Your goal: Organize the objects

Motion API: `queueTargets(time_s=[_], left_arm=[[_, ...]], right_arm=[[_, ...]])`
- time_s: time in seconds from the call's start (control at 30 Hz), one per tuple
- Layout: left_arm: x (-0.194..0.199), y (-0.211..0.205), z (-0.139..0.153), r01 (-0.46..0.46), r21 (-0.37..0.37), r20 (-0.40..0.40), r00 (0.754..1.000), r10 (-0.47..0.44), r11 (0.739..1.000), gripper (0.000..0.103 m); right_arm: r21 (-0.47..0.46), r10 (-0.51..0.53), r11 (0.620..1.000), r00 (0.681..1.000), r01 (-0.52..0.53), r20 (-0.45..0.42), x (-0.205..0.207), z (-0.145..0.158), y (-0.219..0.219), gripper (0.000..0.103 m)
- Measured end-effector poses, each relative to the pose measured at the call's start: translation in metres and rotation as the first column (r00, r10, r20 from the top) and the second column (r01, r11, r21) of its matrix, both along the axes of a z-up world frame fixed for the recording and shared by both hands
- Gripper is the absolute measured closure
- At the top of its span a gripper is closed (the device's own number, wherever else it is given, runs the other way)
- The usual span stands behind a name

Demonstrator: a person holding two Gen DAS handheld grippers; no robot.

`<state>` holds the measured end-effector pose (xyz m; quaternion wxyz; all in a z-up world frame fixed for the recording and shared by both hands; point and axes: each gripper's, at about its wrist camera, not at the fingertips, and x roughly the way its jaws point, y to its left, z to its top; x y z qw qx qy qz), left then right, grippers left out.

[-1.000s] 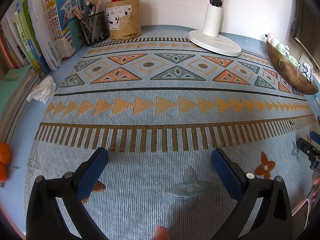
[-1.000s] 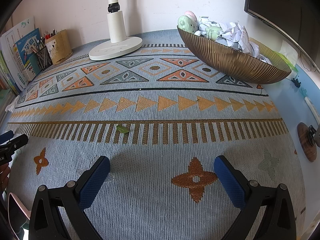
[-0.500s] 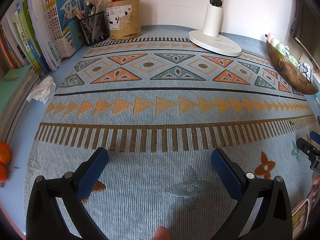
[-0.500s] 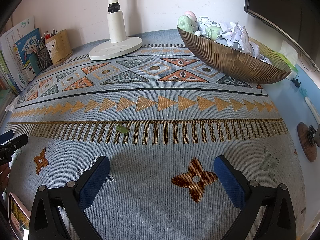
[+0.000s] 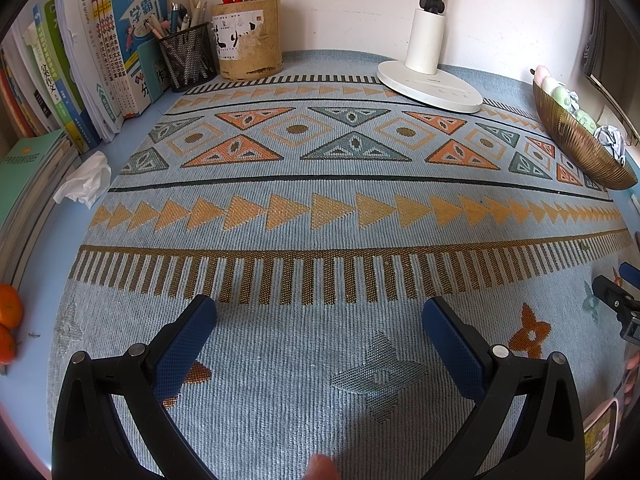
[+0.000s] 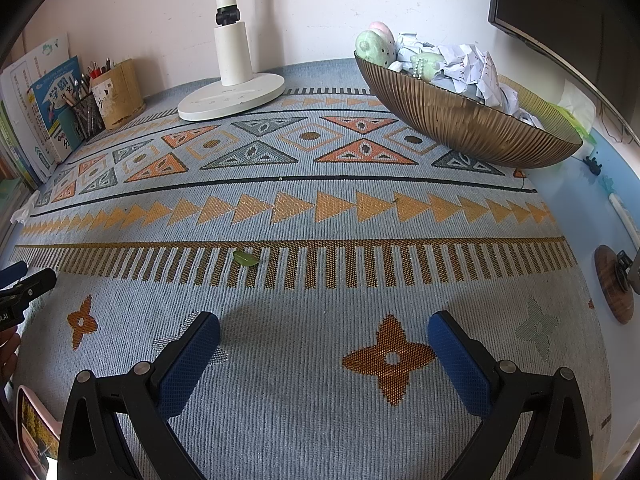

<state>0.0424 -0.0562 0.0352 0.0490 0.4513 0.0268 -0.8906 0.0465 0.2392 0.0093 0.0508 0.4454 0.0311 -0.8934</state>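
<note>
My left gripper (image 5: 320, 320) is open and empty above the patterned blue mat (image 5: 320, 208). My right gripper (image 6: 324, 332) is open and empty above the same mat (image 6: 320, 208). A crumpled white tissue (image 5: 84, 180) lies off the mat's left edge. A small green leaf (image 6: 245, 258) lies on the mat ahead of the right gripper. A ribbed golden bowl (image 6: 460, 120) at the back right holds crumpled paper and pastel egg-shaped things; it also shows in the left wrist view (image 5: 576, 140). Two oranges (image 5: 8, 320) sit at the far left.
A white lamp base (image 5: 430, 86) stands at the back. A bamboo pen cup (image 5: 246, 38) and a mesh pen holder (image 5: 186, 56) stand beside upright books (image 5: 100, 60). A monitor (image 6: 560, 20) hangs at the right. A pink phone (image 6: 34, 432) lies between the grippers.
The phone's screen between the grippers has lit up. Neither gripper has moved.
</note>
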Motion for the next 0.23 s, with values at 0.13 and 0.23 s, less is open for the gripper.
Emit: queueTargets(time_s=[0.13,0.23], left_arm=[[0.0001,0.0006,0.0003,-0.001,0.0,0.0,1.0,0.001,1.0,0.0],[0.0002,0.0009,0.0005,-0.002,0.0,0.0,1.0,0.002,1.0,0.0]], right_arm=[[0.0,0.0,1.0,1.0,0.0,0.0,0.0001,0.0001,0.0001,0.0],[0.0,0.0,1.0,1.0,0.0,0.0,0.0001,0.0001,0.0001,0.0]])
